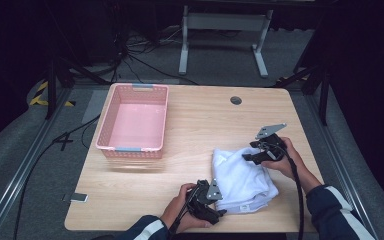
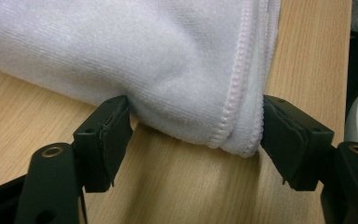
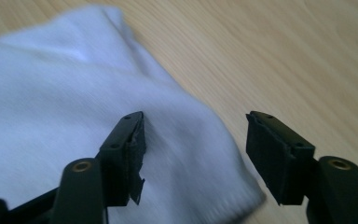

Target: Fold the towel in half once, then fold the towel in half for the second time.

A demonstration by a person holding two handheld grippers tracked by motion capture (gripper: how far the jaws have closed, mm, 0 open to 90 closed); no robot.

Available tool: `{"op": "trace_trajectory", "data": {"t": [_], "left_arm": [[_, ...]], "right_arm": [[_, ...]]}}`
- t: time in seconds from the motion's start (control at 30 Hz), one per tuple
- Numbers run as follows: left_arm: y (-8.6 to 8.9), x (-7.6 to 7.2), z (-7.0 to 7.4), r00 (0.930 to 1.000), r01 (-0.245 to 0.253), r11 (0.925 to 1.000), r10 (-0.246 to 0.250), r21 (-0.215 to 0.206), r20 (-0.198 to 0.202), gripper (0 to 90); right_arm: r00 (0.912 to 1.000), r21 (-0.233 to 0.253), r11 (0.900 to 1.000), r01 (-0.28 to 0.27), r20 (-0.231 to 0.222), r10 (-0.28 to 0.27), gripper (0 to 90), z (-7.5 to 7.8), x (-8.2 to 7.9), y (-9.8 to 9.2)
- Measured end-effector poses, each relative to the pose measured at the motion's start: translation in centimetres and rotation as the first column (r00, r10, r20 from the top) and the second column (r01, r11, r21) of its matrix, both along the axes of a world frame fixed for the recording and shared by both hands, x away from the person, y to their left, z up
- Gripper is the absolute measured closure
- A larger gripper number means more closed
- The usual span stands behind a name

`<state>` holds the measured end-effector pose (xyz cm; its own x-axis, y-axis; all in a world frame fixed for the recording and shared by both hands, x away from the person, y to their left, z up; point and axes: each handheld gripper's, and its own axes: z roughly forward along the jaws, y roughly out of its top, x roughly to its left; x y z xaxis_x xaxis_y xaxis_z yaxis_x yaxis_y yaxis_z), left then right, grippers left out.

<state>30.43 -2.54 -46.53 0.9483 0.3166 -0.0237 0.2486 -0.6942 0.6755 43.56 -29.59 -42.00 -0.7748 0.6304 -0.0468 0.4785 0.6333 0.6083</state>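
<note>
My left gripper (image 2: pixel 193 135) stands open, jaws bracketing the stitched corner of the white towel (image 1: pixel 242 177) near the table's (image 1: pixel 200 130) front edge. My right gripper (image 3: pixel 193 156) gapes over the towel's far side. A pink basket (image 1: pixel 134 120) sits well left, with bare wood between. Grey floor (image 1: pixel 20 150) surrounds the table.
</note>
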Motion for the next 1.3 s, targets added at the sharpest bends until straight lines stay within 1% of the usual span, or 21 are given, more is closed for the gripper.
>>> {"op": "trace_trajectory", "data": {"t": [0.1,0.13,0.23,0.27,0.3,0.33,0.37,0.4,0.47,0.57,0.6,0.67,0.73,0.8,0.87,0.93,0.97,1.03,1.07,1.17,1.3], "left_arm": [[-0.1,0.1,-0.1,1.0000,-0.001,1.0000,0.001,-0.008,-0.001,25.4],[-0.1,0.1,-0.1,1.0000,-0.007,0.9999,0.007,-0.008,0.001,24.5],[-0.1,0.1,-0.1,0.9999,-0.017,0.9995,0.017,-0.028,-0.002,21.1],[-0.2,0.1,0.0,0.9997,-0.022,0.9995,0.022,-0.022,0.010,20.9],[-0.2,0.1,0.0,0.9996,-0.027,0.9993,0.028,-0.026,0.009,20.3],[-0.3,0.1,0.0,0.9994,-0.033,0.9991,0.034,-0.027,0.011,19.2],[-0.5,0.1,-0.1,0.9991,-0.038,0.9992,0.038,-0.015,0.016,18.4],[-0.6,0.1,-0.3,0.9990,-0.041,0.9990,0.041,-0.018,0.015,17.6],[-0.9,0.0,-0.4,0.9990,-0.043,0.9991,0.043,0.000,0.014,16.6],[-1.2,0.1,-0.6,0.9986,-0.044,0.9990,0.043,0.002,0.031,16.0],[-1.1,0.2,-0.6,0.9986,-0.045,0.9990,0.045,-0.002,0.027,17.7],[-1.1,0.4,-0.6,0.9982,-0.049,0.9987,0.049,-0.011,0.032,21.7],[-1.0,0.6,-0.5,0.9980,-0.054,0.9985,0.054,-0.014,0.034,28.3],[-0.8,0.9,-0.5,0.9982,-0.046,0.9986,0.047,-0.025,0.037,33.2],[-0.7,1.2,-0.4,0.9982,-0.046,0.9985,0.047,-0.028,0.035,41.5],[-0.5,1.5,-0.2,0.9987,-0.037,0.9990,0.038,-0.026,0.034,54.0],[-0.4,1.6,-0.3,0.9982,-0.035,0.9987,0.037,-0.036,0.048,57.1],[-0.4,1.5,-0.2,0.9985,-0.038,0.9990,0.039,-0.025,0.039,60.7],[-0.3,1.6,-0.2,0.9984,-0.034,0.9992,0.035,-0.022,0.044,62.2],[-0.2,1.6,0.0,0.9977,-0.030,0.9995,0.031,-0.007,0.060,63.5],[1.0,2.5,0.9,0.9939,-0.058,0.9979,0.060,-0.029,0.092,65.1]], "right_arm": [[0.9988,0.011,0.999,0.031,-0.038,-0.031,28.3,-1.1,0.0,-1.3],[0.9980,0.036,0.998,0.041,-0.049,-0.040,26.9,-1.5,0.1,-1.6],[0.9972,0.059,0.998,0.038,-0.067,-0.034,23.3,-2.1,0.6,-1.7],[0.9973,0.063,0.998,0.031,-0.069,-0.027,23.8,-2.3,0.7,-1.7],[0.9967,0.084,0.996,0.025,-0.080,-0.018,24.2,-2.6,0.7,-1.7],[0.9959,0.097,0.995,0.025,-0.089,-0.016,26.3,-2.7,0.8,-1.8],[0.9944,0.118,0.993,0.018,-0.106,-0.006,30.4,-2.8,0.8,-2.0],[0.9923,0.132,0.991,0.016,-0.123,0.001,31.2,-2.8,0.9,-2.1],[0.9912,0.140,0.990,0.016,-0.133,0.003,33.8,-2.8,0.7,-2.2],[0.9863,0.158,0.987,0.001,-0.163,0.025,46.5,-2.7,0.3,-2.0],[0.9845,0.167,0.986,-0.007,-0.171,0.036,52.5,-2.8,0.3,-2.1],[0.9793,0.194,0.981,-0.010,-0.196,0.049,58.4,-2.9,0.3,-2.2],[0.9769,0.207,0.978,-0.016,-0.205,0.059,63.0,-2.9,0.3,-2.2],[0.9775,0.213,0.977,-0.019,-0.202,0.063,65.9,-2.9,0.2,-2.2],[0.9794,0.209,0.978,-0.016,-0.193,0.057,67.8,-2.9,0.1,-2.2],[0.9878,0.175,0.984,-0.030,-0.145,0.056,69.3,-2.5,-0.5,-1.8],[0.9892,0.168,0.985,-0.033,-0.135,0.056,69.7,-2.4,-0.6,-1.7],[0.9904,0.166,0.986,-0.035,-0.126,0.057,69.9,-2.4,-0.7,-1.6],[0.9925,0.165,0.986,-0.038,-0.108,0.056,70.5,-2.2,-0.9,-1.6],[0.9944,0.173,0.984,-0.039,-0.090,0.056,70.8,-1.8,-1.1,-1.5],[0.9976,0.196,0.979,-0.046,-0.042,0.056,70.9,-0.8,-1.2,-1.4]]}}
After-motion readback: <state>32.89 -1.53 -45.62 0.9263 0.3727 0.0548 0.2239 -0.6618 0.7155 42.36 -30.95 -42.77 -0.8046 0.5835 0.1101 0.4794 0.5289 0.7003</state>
